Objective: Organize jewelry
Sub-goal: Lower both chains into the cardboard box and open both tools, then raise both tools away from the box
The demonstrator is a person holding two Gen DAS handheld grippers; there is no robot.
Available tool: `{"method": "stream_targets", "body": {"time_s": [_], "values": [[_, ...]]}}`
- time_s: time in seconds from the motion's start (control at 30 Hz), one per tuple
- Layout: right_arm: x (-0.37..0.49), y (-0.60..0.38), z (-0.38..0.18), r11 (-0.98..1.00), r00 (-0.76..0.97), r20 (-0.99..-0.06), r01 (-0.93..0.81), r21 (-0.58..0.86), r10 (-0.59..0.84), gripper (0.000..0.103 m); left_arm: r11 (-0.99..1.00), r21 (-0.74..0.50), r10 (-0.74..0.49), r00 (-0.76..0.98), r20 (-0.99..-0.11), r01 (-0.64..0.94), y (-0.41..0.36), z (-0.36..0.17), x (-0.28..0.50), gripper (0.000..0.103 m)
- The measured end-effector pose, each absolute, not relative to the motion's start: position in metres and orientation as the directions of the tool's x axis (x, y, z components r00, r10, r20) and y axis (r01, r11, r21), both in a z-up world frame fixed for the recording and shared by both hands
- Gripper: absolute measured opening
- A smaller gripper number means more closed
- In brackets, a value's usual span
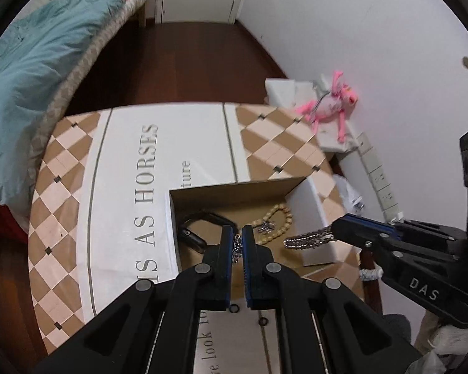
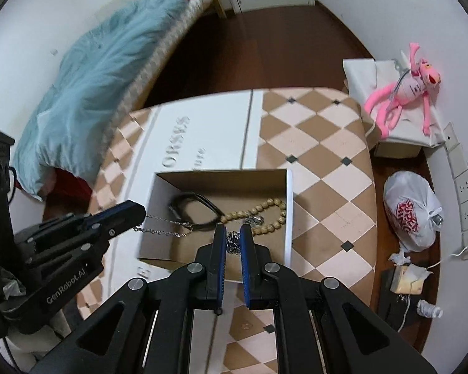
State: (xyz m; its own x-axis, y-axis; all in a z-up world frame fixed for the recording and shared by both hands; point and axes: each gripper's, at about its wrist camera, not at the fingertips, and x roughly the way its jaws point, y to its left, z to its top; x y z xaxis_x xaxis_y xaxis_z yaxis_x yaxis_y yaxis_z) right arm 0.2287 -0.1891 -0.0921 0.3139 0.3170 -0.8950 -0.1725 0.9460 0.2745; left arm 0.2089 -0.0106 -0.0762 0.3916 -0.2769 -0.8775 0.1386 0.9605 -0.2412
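Silver chain (image 1: 309,238) is what we have in both sets of tongs at once, strung in the air over the open cardboard box (image 2: 159,249). Our left gripper (image 1: 237,244) is nearly shut, with a thin stretch of chain pinched between its blue pads. Our right gripper (image 2: 233,244) is narrowed the same way around a small bunched knot of links. From the right wrist view the chain runs in two fine strands from the left tongs toward the right ones, hanging above the box's near left corner rather than lying on its floor.

Part of the sorting looks done. A string of tan beads (image 2: 266,212) with a small metal charm and a black band (image 2: 192,213) already rest on the bottom of the box, close beside each other. We see no other loose jewellery on the checkered tabletop (image 2: 321,168) around the box, though the tongs hide a strip of it.

So we judge the task to be well along: what remains, as far as we can tell, is to lower the chain into the box clear of the beads and let go with both tongs.
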Motion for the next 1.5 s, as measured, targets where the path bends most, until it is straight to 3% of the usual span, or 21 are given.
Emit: {"method": "stream_targets", "body": {"time_s": [0.3, 0.37, 0.43, 0.47, 0.53, 0.6, 0.67, 0.73, 0.77, 0.8, 0.93, 1.13, 1.5], "values": [[0.250, -0.185, -0.128, 0.961, 0.192, -0.951, -0.179, 0.210, 0.243, 0.011, 0.980, -0.175, -0.195, 0.335, -0.922, 0.090, -0.013, -0.092, 0.229, 0.008], [0.250, -0.186, -0.128, 0.965, 0.188, -0.956, -0.178, 0.191, 0.224, 0.018, 0.984, -0.166, -0.179, 0.341, -0.923, 0.067, -0.010, -0.090, 0.233, 0.008], [0.250, -0.187, -0.124, 0.967, 0.204, -0.954, -0.178, 0.183, 0.218, 0.038, 0.988, -0.144, -0.153, 0.362, -0.920, 0.053, -0.008, -0.087, 0.234, 0.009], [0.250, -0.188, -0.122, 0.968, 0.213, -0.954, -0.179, 0.175, 0.212, 0.041, 0.991, -0.128, -0.136, 0.374, -0.917, 0.046, -0.007, -0.084, 0.234, 0.013], [0.248, -0.188, -0.118, 0.973, 0.233, -0.954, -0.176, 0.150, 0.190, 0.044, 0.994, -0.100, -0.107, 0.390, -0.915, 0.037, -0.004, -0.082, 0.233, 0.040], [0.245, -0.189, -0.116, 0.977, 0.251, -0.954, -0.171, 0.124, 0.165, 0.044, 0.998, -0.067, -0.068, 0.413, -0.908, 0.017, 0.000, -0.079, 0.230, 0.082], [0.241, -0.190, -0.117, 0.983, 0.271, -0.954, -0.163, 0.087, 0.130, 0.053, 0.999, -0.049, -0.047, 0.438, -0.898, 0.007, 0.004, -0.079, 0.224, 0.083], [0.236, -0.192, -0.121, 0.986, 0.279, -0.954, -0.151, 0.073, 0.113, 0.075, 1.000, -0.021, -0.018, 0.443, -0.896, -0.001, 0.007, -0.083, 0.217, 0.086], [0.234, -0.193, -0.125, 0.986, 0.274, -0.955, -0.148, 0.072, 0.111, 0.079, 1.000, -0.009, -0.006, 0.439, -0.899, -0.004, 0.008, -0.087, 0.213, 0.099], [0.231, -0.192, -0.131, 0.987, 0.261, -0.959, -0.146, 0.073, 0.110, 0.082, 1.000, -0.008, -0.006, 0.439, -0.899, -0.003, 0.009, -0.091, 0.210, 0.103], [0.221, -0.191, -0.148, 0.990, 0.249, -0.965, -0.135, 0.049, 0.081, 0.092, 1.000, 0.012, 0.018, 0.439, -0.899, -0.015, 0.011, -0.103, 0.201, 0.103], [0.213, -0.191, -0.153, 0.994, 0.276, -0.960, -0.109, 0.015, 0.044, 0.098, 0.999, 0.014, 0.030, 0.435, -0.900, -0.040, 0.015, -0.108, 0.191, 0.103], [0.196, -0.190, -0.117, 0.996, 0.378, -0.926, -0.090, -0.012, 0.023, 0.098, 0.998, 0.030, 0.053, 0.502, -0.863, -0.054, 0.014, -0.084, 0.167, 0.103]]}}
